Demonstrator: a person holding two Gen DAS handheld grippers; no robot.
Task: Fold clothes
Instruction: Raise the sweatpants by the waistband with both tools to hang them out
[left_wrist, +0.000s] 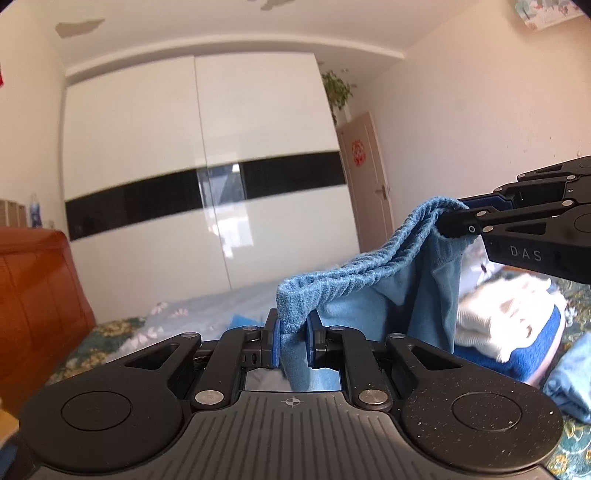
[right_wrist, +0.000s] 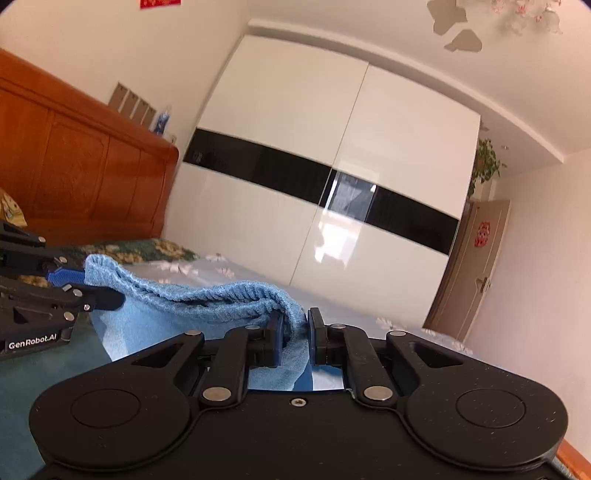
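The blue garment (left_wrist: 369, 280) hangs above the bed (right_wrist: 332, 306), its ribbed band pinched by 2 grippers, left (left_wrist: 294, 326) and right (right_wrist: 295, 326); soft, light, probably slack, so hold the band's ends

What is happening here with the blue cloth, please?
A person holds a gripper in each hand and is folding clothes over a bed. Both tools are closed on the ribbed edge of one blue garment: the left tool pinches one end, the right tool the other. The garment hangs in the air between them, its body drooping below the edge. A pile of white and blue clothes lies on the bed to the right.
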